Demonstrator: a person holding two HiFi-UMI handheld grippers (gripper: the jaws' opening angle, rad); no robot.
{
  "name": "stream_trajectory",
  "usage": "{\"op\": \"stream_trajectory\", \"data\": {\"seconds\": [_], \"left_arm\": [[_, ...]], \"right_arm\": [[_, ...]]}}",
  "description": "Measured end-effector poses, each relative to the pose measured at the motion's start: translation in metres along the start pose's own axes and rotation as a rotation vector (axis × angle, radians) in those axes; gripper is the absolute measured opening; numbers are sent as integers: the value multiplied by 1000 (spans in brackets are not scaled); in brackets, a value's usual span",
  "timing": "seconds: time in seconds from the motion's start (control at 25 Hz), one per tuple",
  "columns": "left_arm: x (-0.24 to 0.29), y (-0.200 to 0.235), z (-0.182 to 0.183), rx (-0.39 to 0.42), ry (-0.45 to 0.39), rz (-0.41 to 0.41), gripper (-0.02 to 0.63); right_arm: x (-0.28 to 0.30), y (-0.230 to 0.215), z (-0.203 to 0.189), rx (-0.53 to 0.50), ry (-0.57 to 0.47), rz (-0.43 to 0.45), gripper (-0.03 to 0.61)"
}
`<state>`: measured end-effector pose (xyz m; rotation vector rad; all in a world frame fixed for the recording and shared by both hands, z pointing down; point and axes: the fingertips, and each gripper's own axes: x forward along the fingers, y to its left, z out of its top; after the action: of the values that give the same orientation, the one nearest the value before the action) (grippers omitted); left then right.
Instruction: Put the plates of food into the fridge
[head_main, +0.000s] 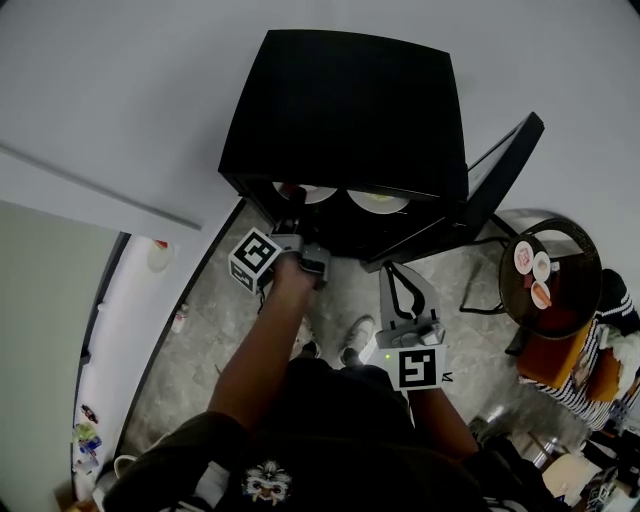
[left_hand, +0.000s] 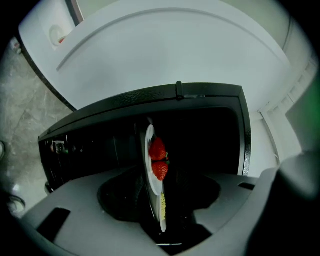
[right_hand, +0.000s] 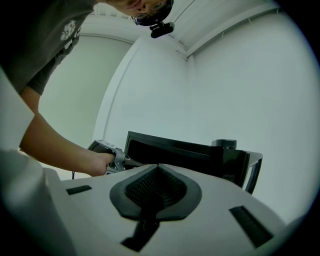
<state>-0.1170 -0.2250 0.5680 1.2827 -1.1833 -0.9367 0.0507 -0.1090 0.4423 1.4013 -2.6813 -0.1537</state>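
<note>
The black fridge (head_main: 340, 110) stands open, its door (head_main: 500, 170) swung out to the right. Two white plates lie side by side on its shelf: one with strawberries (left_hand: 158, 159) on the left (head_main: 305, 192), one with yellow food (head_main: 378, 200) on the right. My left gripper (head_main: 291, 222) reaches into the fridge opening. In the left gripper view its jaws stand apart around the rim of the strawberry plate (left_hand: 150, 165) without pressing on it. My right gripper (head_main: 400, 290) hangs shut and empty in front of the fridge, its pads (right_hand: 156, 175) together.
A round dark table (head_main: 575, 300) at the right carries several small dishes of food (head_main: 532, 268). A chair with a striped cloth (head_main: 590, 370) stands beside it. The person's feet (head_main: 355, 340) are on the stone floor before the fridge. A white wall rises behind.
</note>
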Motion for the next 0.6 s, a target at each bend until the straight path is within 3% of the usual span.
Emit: {"op": "stream_trajectory", "data": {"seconds": [0.24, 0.44, 0.6], "left_arm": [[-16, 4, -6, 109, 45, 76, 247], [-39, -3, -11, 271, 76, 105, 247], [-60, -20, -13, 433, 97, 67, 241]], "right_arm": [[2, 3, 2, -1, -11, 7, 24], [4, 4, 4, 1, -18, 6, 23], [4, 4, 6, -9, -21, 4, 23]]}}
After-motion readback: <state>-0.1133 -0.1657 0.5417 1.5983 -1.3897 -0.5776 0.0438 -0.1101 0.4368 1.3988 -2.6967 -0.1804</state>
